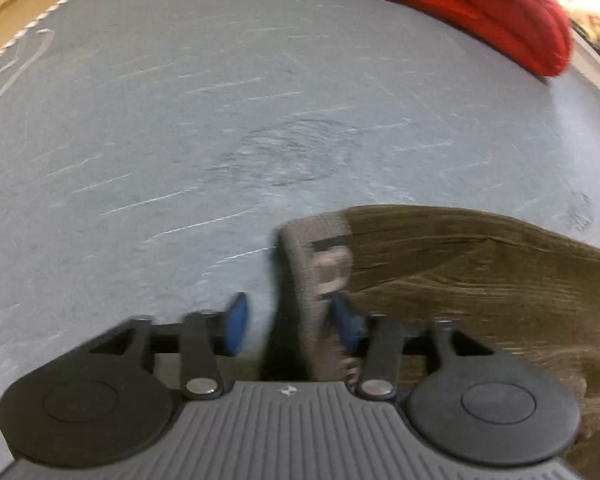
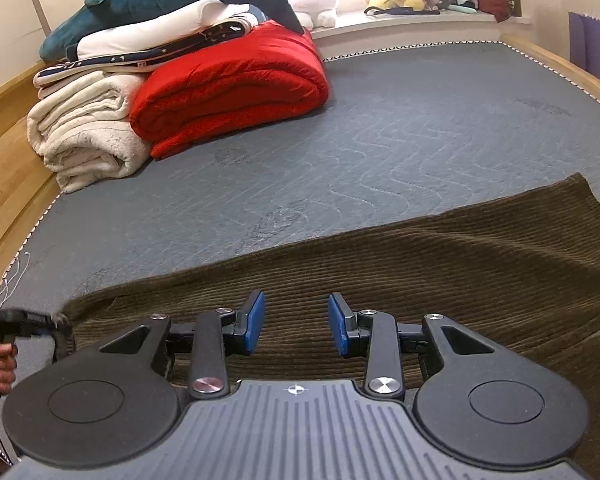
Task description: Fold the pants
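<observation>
lying on the grey mattress (image 2: 380,128), the brown corduroy pants (image 2: 420,272) stretch with the long axis from left to right across the right wrist view, directly under and in front of the right gripper (image 2: 296,324). this gripper hovers low over the cloth, pointing across its width, with its blue pads (image 2: 256,322) spread apart and nothing between them. in the left wrist view, the left gripper (image 1: 288,320) is at the left end of the pants (image 1: 480,280). a grey ribbed band (image 1: 312,280) stands up between its pads, touching the right one, but a gap shows on the left side and the picture is blurred, so i cannot tell if it pinches. i judge the left hand is nearer to an edge to lift. the red blanket (image 2: 228,80) lies well apart.
</observation>
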The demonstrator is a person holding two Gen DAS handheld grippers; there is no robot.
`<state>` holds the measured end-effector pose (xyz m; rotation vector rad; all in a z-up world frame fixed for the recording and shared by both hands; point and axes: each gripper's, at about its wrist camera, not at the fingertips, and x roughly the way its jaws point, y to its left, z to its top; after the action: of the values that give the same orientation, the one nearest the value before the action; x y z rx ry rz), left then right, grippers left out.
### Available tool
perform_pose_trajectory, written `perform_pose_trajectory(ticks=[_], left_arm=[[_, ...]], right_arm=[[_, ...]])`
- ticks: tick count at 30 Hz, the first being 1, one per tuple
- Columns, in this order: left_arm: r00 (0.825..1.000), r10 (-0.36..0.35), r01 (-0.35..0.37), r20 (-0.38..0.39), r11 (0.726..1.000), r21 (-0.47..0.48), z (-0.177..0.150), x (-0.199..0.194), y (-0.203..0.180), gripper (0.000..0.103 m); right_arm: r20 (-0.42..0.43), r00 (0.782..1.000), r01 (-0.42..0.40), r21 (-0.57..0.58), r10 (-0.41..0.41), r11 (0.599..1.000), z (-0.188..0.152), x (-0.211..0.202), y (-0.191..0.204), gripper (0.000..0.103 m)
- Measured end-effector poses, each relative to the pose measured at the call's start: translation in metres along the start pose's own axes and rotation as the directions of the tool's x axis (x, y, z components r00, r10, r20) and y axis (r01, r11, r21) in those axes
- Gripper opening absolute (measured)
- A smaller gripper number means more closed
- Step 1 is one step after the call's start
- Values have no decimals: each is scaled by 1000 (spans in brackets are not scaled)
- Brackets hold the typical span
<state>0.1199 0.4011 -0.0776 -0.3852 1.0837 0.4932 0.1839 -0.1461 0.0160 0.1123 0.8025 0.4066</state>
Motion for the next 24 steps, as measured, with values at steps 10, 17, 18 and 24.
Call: perform_pose_trajectory(ticks=[10,17,18,24], left_arm=[[981,-72,91,-180,991,100,-59,-62,20,58],[942,-141,188,-304,973,132,-100,-39,28,59],[939,-142,192,-313,972,133,-102,-37,29,58],[940,-106,207,-324,932,296,-110,-35,20,21]], right_arm=[[26,999,-35,36,35,999,3,-11,3,37],[27,999,-44,26,44,999,-4,-18,6,37],[23,999,-39,25,39,999,-6,-17,6,37],[21,1000,4,15,-4,1000,-10,-18,-3,37]])
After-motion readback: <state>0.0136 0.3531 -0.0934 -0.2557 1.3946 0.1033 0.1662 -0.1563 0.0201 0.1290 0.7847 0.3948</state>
